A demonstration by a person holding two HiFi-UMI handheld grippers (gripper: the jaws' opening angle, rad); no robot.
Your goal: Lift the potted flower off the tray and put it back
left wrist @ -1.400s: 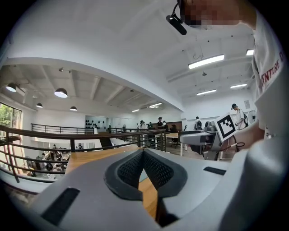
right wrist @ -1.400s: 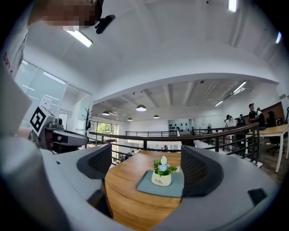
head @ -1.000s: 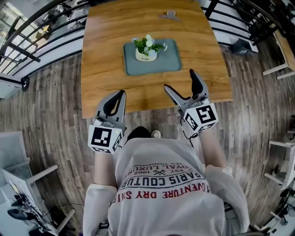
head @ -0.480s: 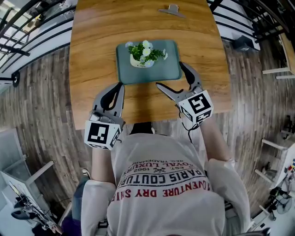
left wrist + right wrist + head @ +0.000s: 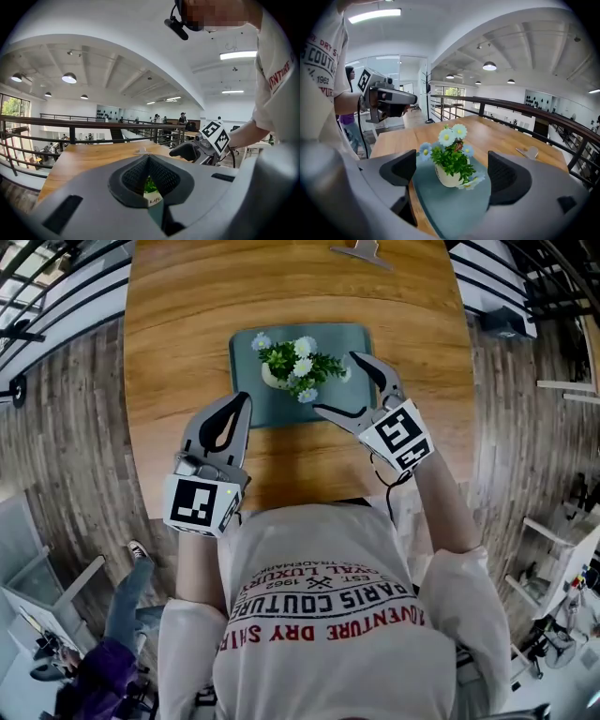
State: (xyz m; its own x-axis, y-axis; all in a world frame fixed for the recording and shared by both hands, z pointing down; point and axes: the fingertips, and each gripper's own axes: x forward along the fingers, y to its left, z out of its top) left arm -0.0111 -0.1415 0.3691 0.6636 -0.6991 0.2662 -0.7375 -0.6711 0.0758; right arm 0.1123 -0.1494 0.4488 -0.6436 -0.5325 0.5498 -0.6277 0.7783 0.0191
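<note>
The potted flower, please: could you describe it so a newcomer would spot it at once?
On the brown wooden table lies a grey-green rectangular tray. On it stands the small cream pot of white and blue flowers, the only plant there.

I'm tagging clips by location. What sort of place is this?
Probably a mezzanine in an open-plan office or café. A wooden table stands beside a black railing, with pendant lamps under a high white ceiling and a wood-plank floor.

Bare tray [image 5: 339, 337] rings the potted flower [image 5: 298, 369]
</note>
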